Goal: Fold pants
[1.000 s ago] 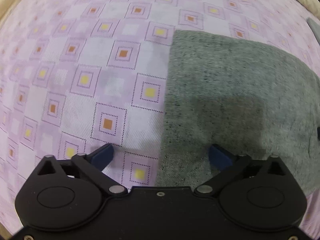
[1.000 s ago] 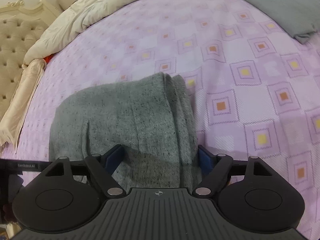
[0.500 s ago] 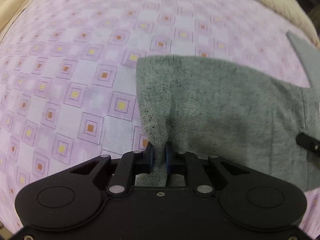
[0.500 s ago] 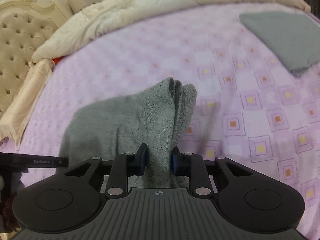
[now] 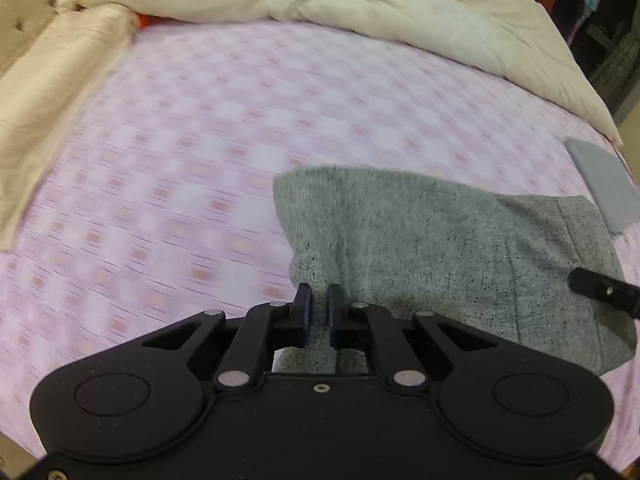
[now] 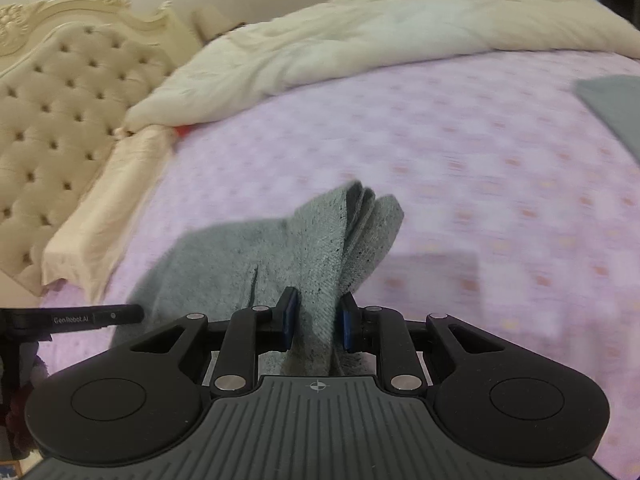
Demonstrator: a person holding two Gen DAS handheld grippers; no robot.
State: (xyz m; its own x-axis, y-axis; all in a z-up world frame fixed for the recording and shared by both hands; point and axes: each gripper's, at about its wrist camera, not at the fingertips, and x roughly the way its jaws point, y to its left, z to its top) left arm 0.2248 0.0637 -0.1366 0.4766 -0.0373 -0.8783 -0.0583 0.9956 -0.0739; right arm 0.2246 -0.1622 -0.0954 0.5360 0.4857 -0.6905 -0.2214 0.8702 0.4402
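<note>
— Where are the pants?
— The grey pants (image 5: 440, 240) hang above the bed (image 5: 180, 160). My left tongs (image 5: 319, 312) pinch one edge; my right tongs (image 6: 316, 320) are closing on bunched layers.

Left gripper (image 5: 319, 312) clamped on near edge of grey pants (image 5: 440, 240), cloth pinched between its pads. Pants drape over pink patterned bedsheet (image 5: 180, 168). Cream duvet (image 5: 360, 4) bunched behind. Folded grey cloth (image 5: 604, 184) at right edge.
</note>
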